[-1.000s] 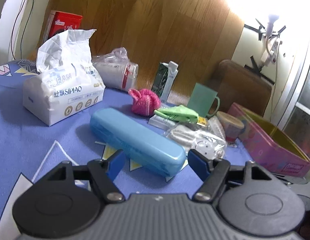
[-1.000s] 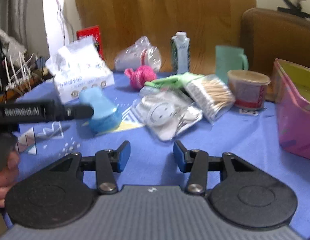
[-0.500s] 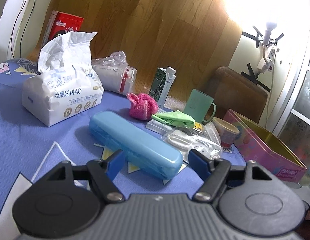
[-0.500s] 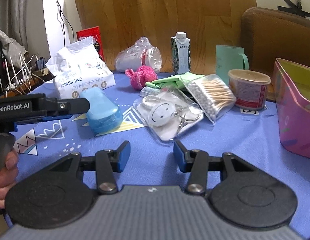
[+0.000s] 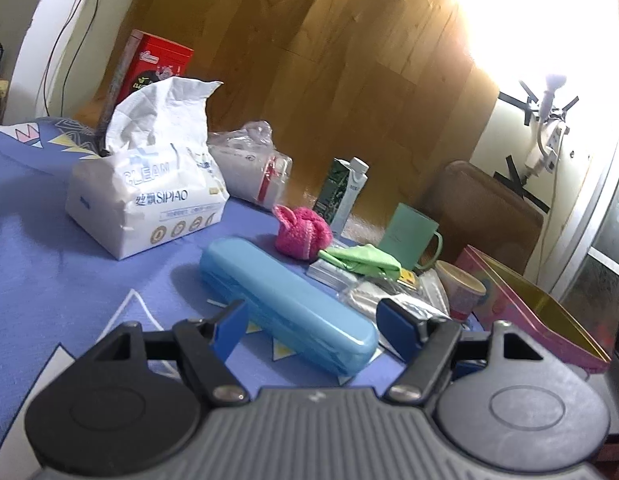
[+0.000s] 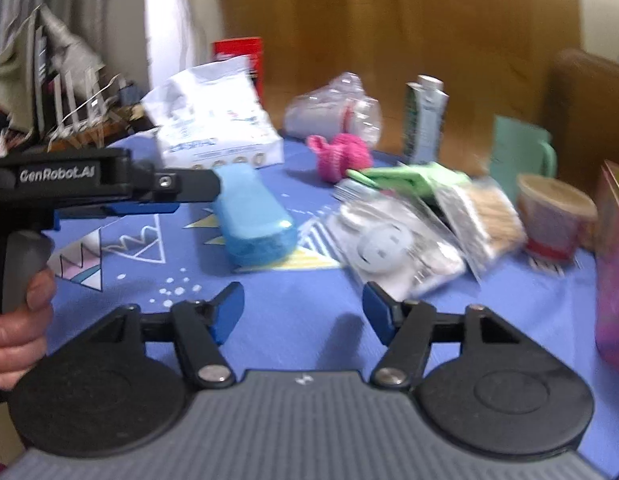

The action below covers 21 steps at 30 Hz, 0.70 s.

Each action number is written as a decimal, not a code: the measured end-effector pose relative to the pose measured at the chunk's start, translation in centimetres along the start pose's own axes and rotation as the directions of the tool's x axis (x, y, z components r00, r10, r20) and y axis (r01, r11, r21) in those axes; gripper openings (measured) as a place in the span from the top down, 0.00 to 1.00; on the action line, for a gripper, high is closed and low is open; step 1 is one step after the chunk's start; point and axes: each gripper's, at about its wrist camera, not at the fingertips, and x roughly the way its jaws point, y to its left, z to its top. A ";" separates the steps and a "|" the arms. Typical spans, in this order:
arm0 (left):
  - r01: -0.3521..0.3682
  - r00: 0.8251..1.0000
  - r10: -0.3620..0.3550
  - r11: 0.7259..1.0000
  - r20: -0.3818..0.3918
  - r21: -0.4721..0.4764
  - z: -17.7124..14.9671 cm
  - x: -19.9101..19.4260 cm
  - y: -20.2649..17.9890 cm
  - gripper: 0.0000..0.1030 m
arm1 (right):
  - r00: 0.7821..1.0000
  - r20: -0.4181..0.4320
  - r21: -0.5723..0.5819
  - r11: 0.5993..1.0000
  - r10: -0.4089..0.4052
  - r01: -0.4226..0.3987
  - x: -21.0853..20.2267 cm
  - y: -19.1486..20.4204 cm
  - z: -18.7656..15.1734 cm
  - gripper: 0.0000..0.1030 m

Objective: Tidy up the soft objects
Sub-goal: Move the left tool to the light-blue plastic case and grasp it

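Observation:
A pink knitted soft toy [image 5: 302, 233] sits mid-table, with a folded green cloth [image 5: 361, 258] just right of it; both also show in the right wrist view, the toy [image 6: 343, 155] and the cloth [image 6: 409, 174]. A white tissue pack [image 5: 149, 196] stands to the left. My left gripper [image 5: 313, 332] is open and empty, its fingers on either side of the near end of a blue case [image 5: 285, 304]. My right gripper [image 6: 303, 312] is open and empty above bare blue cloth. The left gripper also shows from the side in the right wrist view [image 6: 197, 192].
A pink tin box [image 5: 537, 308] lies at the right. A green mug [image 5: 413, 236], a paper cup [image 5: 461, 294], a carton [image 5: 343, 194], a bag of cups [image 5: 253, 172], plastic packets [image 6: 393, 248] and a cotton swab bag [image 6: 489, 212] crowd the middle. A red box [image 5: 157, 64] stands behind.
My right gripper has opened wider and its view has blurred with motion. My left gripper has drawn nearer the blue case.

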 end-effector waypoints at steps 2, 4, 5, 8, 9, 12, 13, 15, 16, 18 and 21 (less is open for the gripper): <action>-0.006 1.000 0.006 1.000 0.006 -0.004 0.0 -0.1 0.0 0.29 | 1.000 -0.010 -0.040 0.999 0.028 -0.029 0.9 0.2 0.5 0.32; -0.010 1.000 0.010 1.000 0.014 -0.004 0.0 -0.1 0.0 0.29 | 0.999 -0.025 -0.069 0.997 0.040 -0.042 2.0 0.4 1.1 0.32; -0.012 1.000 0.012 1.000 0.015 -0.002 0.0 -0.1 0.0 0.29 | 0.998 -0.031 -0.083 0.995 0.054 -0.056 2.5 0.4 1.4 0.32; -0.016 1.000 0.016 1.000 0.020 0.002 0.0 -0.2 0.0 0.29 | 0.995 -0.043 -0.106 0.990 0.087 -0.091 3.7 0.7 2.2 0.32; -0.018 1.000 0.017 1.000 0.021 0.004 0.0 -0.2 -0.1 0.28 | 0.995 -0.048 -0.113 0.989 0.092 -0.097 4.1 0.9 2.4 0.33; -0.020 1.000 0.020 1.000 0.018 0.008 0.1 -0.1 -0.1 0.28 | 0.991 -0.072 -0.109 0.987 0.111 -0.119 4.7 0.9 2.5 0.47; -0.021 1.000 0.021 1.000 0.018 0.009 0.1 -0.1 -0.1 0.28 | 0.990 -0.071 -0.097 0.987 0.119 -0.126 4.6 0.8 2.5 0.48; -0.025 1.000 0.025 1.000 0.016 0.010 0.1 0.0 -0.1 0.28 | 0.989 -0.071 -0.074 0.988 0.130 -0.135 4.3 0.4 2.3 0.48; -0.026 1.000 0.026 1.000 0.014 0.011 0.1 0.0 -0.1 0.28 | 0.988 -0.071 -0.064 0.988 0.134 -0.139 4.1 0.3 2.1 0.48; -0.030 0.999 0.030 0.999 0.012 0.011 0.1 0.1 -0.1 0.27 | 0.988 -0.072 -0.060 0.988 0.136 -0.140 3.3 0.0 1.7 0.48; -0.037 0.999 0.037 0.999 0.006 0.015 0.1 0.2 -0.2 0.26 | 0.990 -0.073 -0.069 0.990 0.121 -0.126 1.4 -0.6 0.7 0.48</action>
